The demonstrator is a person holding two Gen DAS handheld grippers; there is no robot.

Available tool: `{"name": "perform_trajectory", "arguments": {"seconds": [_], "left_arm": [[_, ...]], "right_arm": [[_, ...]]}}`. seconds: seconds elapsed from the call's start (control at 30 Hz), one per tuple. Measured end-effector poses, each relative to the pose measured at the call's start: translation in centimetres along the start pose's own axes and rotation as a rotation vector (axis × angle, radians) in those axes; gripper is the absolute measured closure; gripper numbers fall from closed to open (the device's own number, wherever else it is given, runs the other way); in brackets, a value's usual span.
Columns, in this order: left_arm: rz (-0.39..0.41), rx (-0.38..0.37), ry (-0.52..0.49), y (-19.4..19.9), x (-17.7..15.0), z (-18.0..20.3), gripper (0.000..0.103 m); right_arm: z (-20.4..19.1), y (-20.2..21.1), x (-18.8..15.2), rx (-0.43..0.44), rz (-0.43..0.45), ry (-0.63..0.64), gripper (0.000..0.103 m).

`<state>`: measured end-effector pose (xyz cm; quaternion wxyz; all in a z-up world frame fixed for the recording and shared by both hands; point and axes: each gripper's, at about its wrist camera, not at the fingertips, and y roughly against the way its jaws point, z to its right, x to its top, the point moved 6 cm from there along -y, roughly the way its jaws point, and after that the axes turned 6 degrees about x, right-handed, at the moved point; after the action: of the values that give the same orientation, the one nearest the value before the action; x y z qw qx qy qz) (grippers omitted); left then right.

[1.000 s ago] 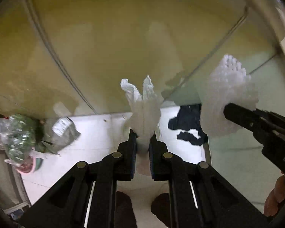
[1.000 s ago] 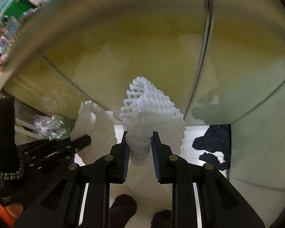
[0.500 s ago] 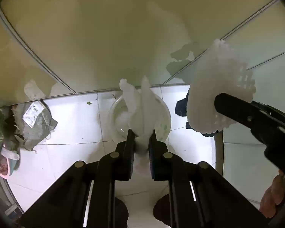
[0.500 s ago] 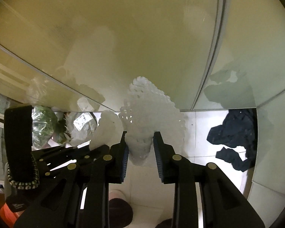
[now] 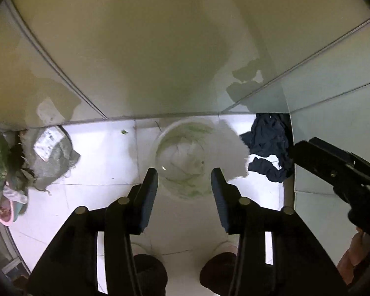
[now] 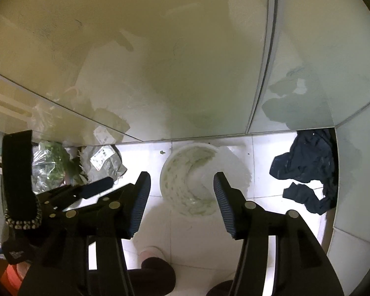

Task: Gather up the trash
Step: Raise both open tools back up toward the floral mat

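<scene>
Both grippers point down over a white bin (image 5: 182,157) on the pale tiled floor (image 5: 103,162), just in front of a glossy cabinet (image 5: 160,49). The left gripper (image 5: 184,180) is opening, with nothing pinched between its pads. The right gripper (image 6: 182,185) is opening too, and its pads press on nothing. A blurred white foam net (image 5: 230,153) hangs over the bin's right rim, free of both grippers; another white scrap (image 5: 185,154) lies inside the bin. A dark cloth (image 5: 268,145) lies on the floor to the right, and a plastic bag (image 5: 51,157) to the left.
</scene>
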<state>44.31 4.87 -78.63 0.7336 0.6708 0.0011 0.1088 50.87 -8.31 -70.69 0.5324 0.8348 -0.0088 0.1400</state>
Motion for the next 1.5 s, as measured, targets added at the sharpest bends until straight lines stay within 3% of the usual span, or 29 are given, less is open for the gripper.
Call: {"name": "perform_trajectory", "arguments": {"seconds": [0.3,0.67,0.9,1.17,1.33,1.5], "left_arm": [[0.063,0.065,-0.018,9.0,0.0,-0.7,0.060],[0.195,0.048,-0.020,27.3,0.7,0.4,0.060],[0.356,0.026,-0.037,41.0,2.7,0.7,0.060],[0.573,-0.009,-0.102,54.2,6.7,0.3,0.059],[0.651,-0.022,-0.127,58.7,8.0,-0.2,0.058],[0.701,-0.002,-0.147,61.3,9.4,-0.2,0.047]], "right_arm": [[-2.2,4.2,-0.2,-0.007,-0.018,0.018,0.053],[-8.8,18.4,1.6,-0.057,0.071,0.068,0.053],[-14.9,29.8,4.0,-0.071,0.217,0.091,0.053],[-20.3,39.6,6.7,-0.110,0.428,0.086,0.053],[-22.6,43.7,7.9,-0.137,0.524,0.086,0.052],[-23.5,45.9,9.4,-0.161,0.580,0.091,0.048]]}}
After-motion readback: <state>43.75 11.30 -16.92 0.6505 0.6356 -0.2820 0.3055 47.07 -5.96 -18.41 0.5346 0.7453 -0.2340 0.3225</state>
